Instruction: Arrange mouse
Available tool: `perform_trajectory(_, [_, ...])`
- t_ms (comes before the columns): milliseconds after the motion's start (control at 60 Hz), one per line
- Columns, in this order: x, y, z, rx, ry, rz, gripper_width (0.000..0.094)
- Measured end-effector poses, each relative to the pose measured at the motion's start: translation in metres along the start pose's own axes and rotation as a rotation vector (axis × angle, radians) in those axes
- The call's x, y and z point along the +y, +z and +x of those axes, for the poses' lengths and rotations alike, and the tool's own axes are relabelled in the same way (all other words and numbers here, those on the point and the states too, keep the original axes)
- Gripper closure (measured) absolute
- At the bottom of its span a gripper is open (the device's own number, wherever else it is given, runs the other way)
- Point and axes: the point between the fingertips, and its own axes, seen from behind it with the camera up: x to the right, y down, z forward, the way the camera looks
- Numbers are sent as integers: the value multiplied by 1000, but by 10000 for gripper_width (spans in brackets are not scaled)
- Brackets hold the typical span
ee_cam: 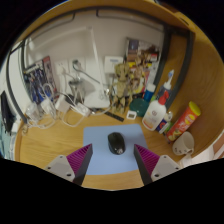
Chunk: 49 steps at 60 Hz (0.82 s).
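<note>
A dark grey computer mouse (116, 143) lies on a light blue mouse mat (112, 158) on the wooden desk (45, 150). My gripper (112, 160) hovers over the mat's near half. Its fingers (77, 161) with magenta pads stand wide apart and hold nothing. The mouse sits just ahead of the fingertips, roughly centred between them, with a clear gap at either side.
Right of the mat stand a white bottle (156, 116), an orange can (185, 119) and a white mug (184, 144). A small wooden figure (122, 85) and white cables (62, 108) sit behind the mat. A wall rises at the back.
</note>
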Motion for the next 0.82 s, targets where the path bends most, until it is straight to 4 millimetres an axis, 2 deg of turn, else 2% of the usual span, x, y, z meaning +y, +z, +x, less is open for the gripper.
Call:
perform_trajectory(83, [-26,-43,-12,3,4,77,97])
perform_trajectory(233, [-73,-120,-47,-30,12,215,98])
perform_trajectory(367, [-97,-172,-80,-66,1,313,99])
perform_trajectory(450, [-97,-192,-96,-86,-2,342,101])
perform_trajectory(533, [-93,-205,-105,-92,-10,349,98])
perform_trajectory(817, [-67,-226,-120,-107,-34,332,98])
